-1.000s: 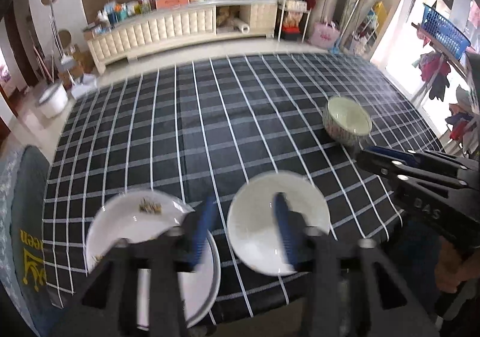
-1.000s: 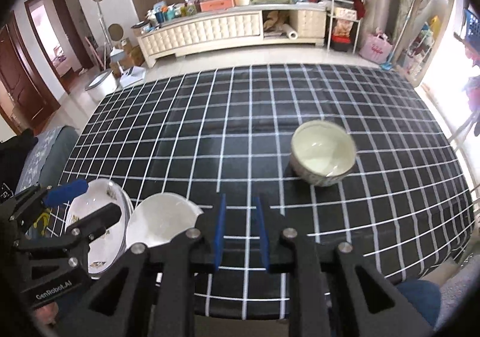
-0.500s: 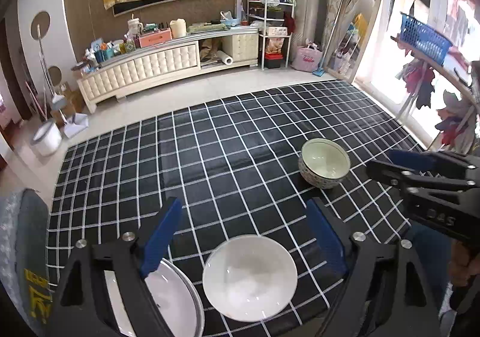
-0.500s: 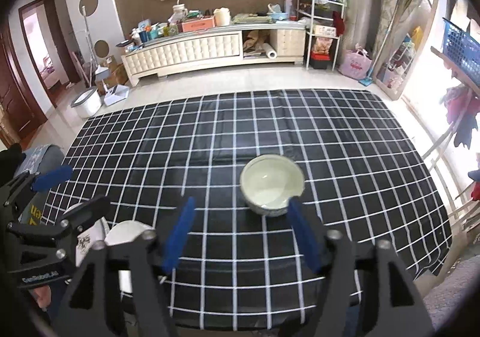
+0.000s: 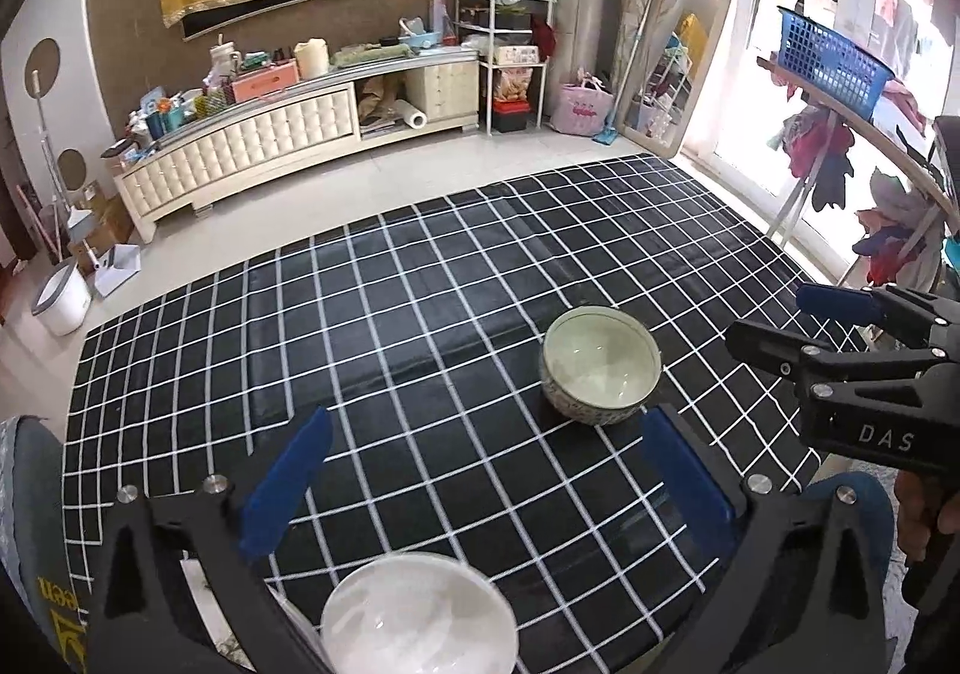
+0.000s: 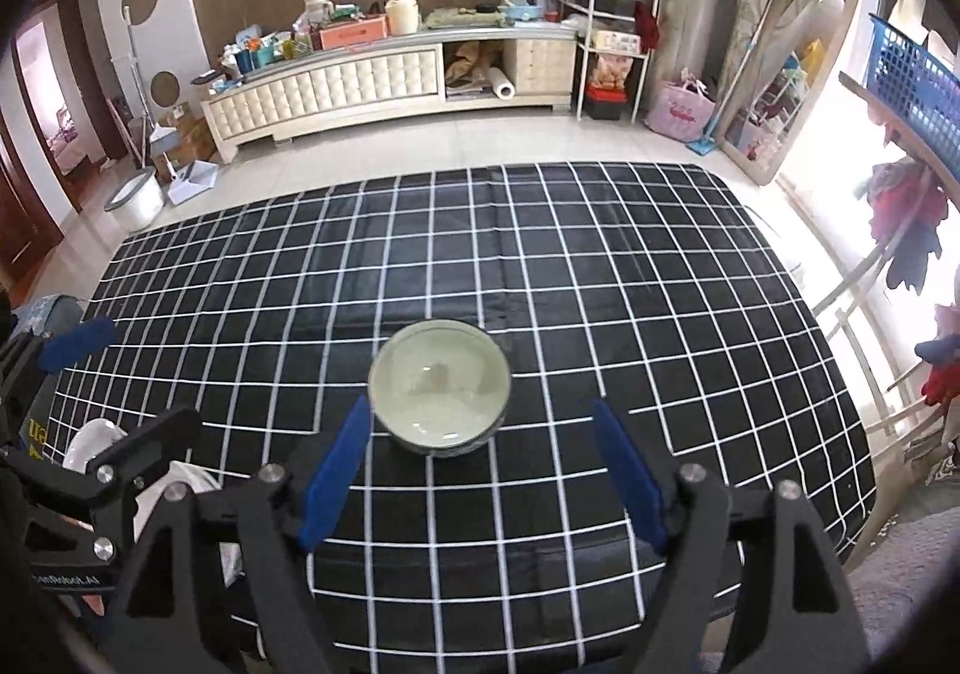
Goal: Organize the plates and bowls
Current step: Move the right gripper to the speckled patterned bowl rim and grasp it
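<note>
A pale green bowl (image 6: 440,387) with a patterned outer wall is standing upright on the black checked tablecloth (image 6: 600,284), near the middle of the near half of the table. Its inside is glossy and is showing nothing in it. A white bowl (image 5: 419,617) is sitting at the near edge of the tablecloth, and the rim of a white plate (image 6: 90,443) is showing just beside it.

Compared with one second ago, both grippers are sitting farther back from the table edge: the white bowl is now lying at the bottom of the left wrist view, and the plate is almost out of that view. The green bowl is now lying centred ahead of the right gripper (image 6: 480,470).

The jaws of the left gripper (image 5: 486,482) have just been opening and are standing spread wide, with only tablecloth between them. The jaws of the right gripper have also just been opening; they are released, and the green bowl is lying just beyond the blue pads (image 6: 336,470), untouched. Both grippers are pointing steeply down toward the table, side by side.
</note>
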`<action>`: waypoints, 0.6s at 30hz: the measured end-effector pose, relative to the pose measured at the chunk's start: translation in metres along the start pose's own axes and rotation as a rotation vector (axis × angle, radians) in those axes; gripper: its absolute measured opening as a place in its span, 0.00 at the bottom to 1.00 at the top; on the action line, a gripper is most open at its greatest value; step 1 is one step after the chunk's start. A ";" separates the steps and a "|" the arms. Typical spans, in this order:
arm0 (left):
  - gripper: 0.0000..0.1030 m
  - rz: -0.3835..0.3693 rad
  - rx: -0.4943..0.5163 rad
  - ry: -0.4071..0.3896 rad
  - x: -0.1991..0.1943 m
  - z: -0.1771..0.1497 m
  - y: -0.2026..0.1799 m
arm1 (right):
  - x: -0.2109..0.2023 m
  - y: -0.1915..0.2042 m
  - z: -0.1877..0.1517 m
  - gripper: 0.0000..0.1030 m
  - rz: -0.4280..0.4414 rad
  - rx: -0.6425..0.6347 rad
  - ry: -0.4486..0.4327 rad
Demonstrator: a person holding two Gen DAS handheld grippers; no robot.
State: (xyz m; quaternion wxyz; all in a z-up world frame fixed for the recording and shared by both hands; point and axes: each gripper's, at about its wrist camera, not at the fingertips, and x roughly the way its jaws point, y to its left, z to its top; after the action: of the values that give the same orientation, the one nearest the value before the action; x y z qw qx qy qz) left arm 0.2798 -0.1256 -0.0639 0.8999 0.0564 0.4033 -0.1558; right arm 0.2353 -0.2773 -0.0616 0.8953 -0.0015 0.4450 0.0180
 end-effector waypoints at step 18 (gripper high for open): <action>0.99 -0.084 -0.116 0.181 0.086 0.032 -0.010 | 0.072 -0.033 0.006 0.78 0.028 0.033 0.148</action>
State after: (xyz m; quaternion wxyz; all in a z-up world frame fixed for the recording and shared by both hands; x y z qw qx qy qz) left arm 0.3531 -0.1626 -0.1067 0.8542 0.0012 0.4934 -0.1638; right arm 0.2848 -0.3075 -0.1158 0.8594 0.0181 0.5104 0.0233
